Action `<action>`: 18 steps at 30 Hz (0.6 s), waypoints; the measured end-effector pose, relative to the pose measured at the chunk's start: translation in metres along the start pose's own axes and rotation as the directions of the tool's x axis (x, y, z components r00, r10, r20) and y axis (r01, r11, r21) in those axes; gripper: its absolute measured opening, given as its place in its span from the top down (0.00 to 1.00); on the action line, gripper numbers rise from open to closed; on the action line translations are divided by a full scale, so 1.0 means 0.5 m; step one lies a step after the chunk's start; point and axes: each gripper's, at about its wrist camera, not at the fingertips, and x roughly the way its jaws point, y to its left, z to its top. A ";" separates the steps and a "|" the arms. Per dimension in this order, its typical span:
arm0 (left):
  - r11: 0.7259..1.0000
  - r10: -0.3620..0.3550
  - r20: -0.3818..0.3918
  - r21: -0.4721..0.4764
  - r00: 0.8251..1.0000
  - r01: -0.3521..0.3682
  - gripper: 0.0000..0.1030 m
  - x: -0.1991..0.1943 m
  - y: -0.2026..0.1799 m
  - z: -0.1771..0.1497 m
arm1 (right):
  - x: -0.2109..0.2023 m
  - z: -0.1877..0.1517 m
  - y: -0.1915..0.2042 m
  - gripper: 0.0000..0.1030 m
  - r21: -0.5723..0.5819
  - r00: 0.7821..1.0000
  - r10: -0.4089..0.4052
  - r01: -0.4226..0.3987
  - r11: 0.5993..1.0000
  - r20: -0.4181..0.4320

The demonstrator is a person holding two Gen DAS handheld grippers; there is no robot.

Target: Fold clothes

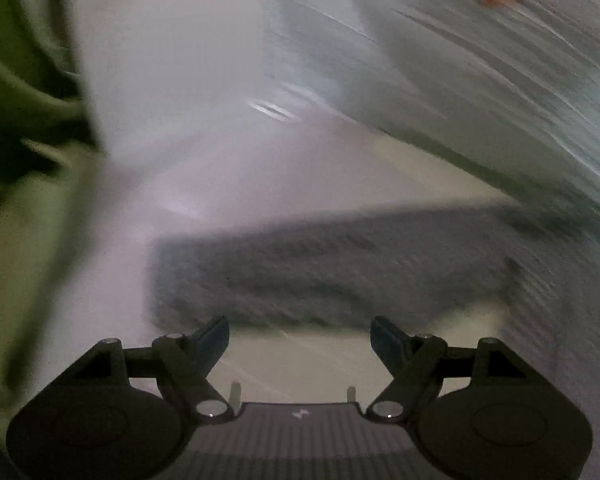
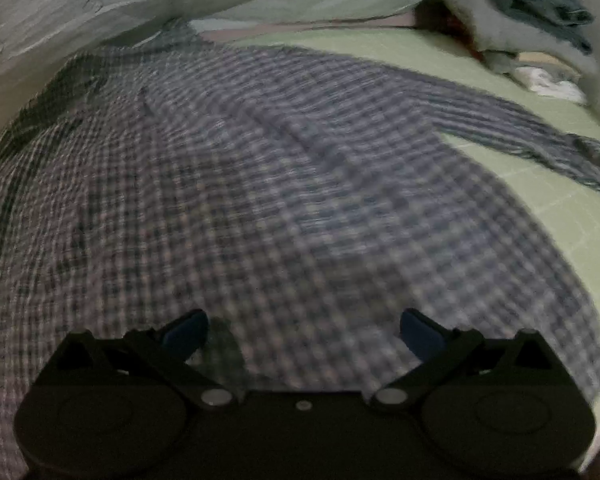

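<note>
- The left gripper [image 1: 299, 338] had its jaws wide and empty; the checked shirt [image 1: 320, 268] lay ahead of it, blurred, its long side crosswise.
- The right gripper [image 2: 304, 334], jaws wide too, was nearer, just over the shirt spread flat on the green bed [image 2: 548, 208], one sleeve [image 2: 520, 128] stretched rightward.

Both tools are showing the same build: the left gripper [image 1: 300, 334] and right gripper [image 2: 304, 330] are each carrying blue fingertips on black arms, with two round black housings at five and seven o'clock. Silver screws are glinting at the pivots. A ribbed grey plate with a small white mark is sitting at six o'clock on the left one.
</note>
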 end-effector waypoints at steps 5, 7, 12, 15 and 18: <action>0.975 -0.142 -0.157 0.145 0.977 0.165 0.24 0.003 -0.105 -0.081 | -0.017 0.006 -0.094 0.00 0.038 0.996 -0.085 0.084 0.996 0.037; 0.970 -0.146 -0.196 0.164 0.970 0.180 0.24 0.004 -0.133 -0.114 | -0.013 0.014 -0.137 0.00 0.034 0.993 -0.116 0.115 0.993 0.035; 0.980 -0.059 -0.229 0.170 0.972 0.099 0.26 0.001 -0.162 -0.175 | -0.004 0.032 -0.237 0.07 0.025 0.989 -0.148 0.148 0.989 0.011; 0.989 -0.063 -0.225 0.117 0.972 0.091 0.47 -0.011 -0.167 -0.195 | 0.014 0.036 -0.273 0.33 -0.001 0.995 -0.101 0.101 0.995 -0.023; 0.994 -0.040 -0.220 0.090 0.975 0.061 0.97 -0.027 -0.172 -0.208 | 0.013 0.041 -0.291 0.86 -0.017 1.000 -0.008 0.008 1.000 -0.009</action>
